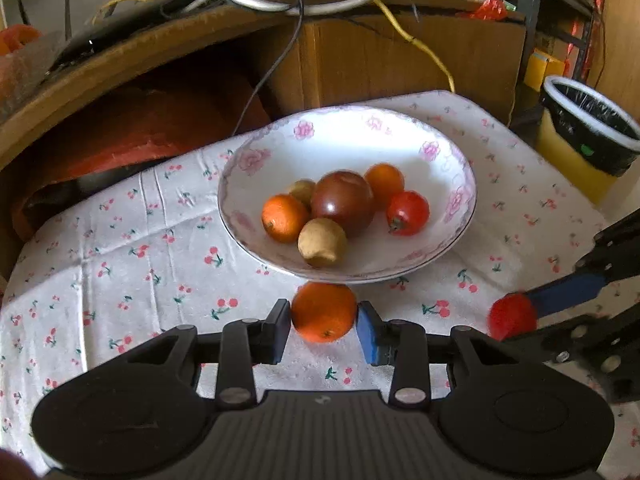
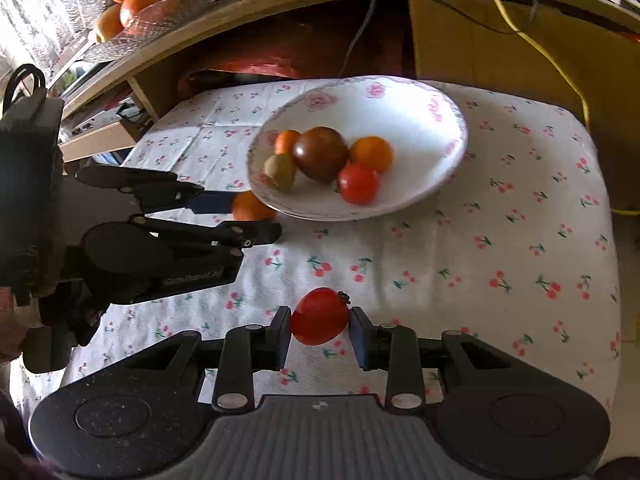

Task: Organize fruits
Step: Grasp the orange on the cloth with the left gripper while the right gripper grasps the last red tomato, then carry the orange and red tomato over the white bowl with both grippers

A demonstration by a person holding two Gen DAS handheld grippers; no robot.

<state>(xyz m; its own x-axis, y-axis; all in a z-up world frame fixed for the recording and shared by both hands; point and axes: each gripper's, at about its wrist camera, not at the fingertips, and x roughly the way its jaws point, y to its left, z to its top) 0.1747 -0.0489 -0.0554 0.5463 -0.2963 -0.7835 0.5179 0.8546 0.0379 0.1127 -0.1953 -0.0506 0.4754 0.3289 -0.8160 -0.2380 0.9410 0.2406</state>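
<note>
- Right gripper, well short of the plate: fingers pinched on a red tomato, held clear for carrying.
- Left gripper, at plate's near rim: fingers clamp an orange, likely next in.
- Plate holds six fruits, clustered centrally.

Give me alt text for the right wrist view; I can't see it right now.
The right tool grips a red tomato just above a cherry-print tablecloth. Ahead sits a flowered white bowl holding a large dark tomato, small oranges and other small fruit. At left, the left tool holds an orange beside the bowl's rim.
</note>
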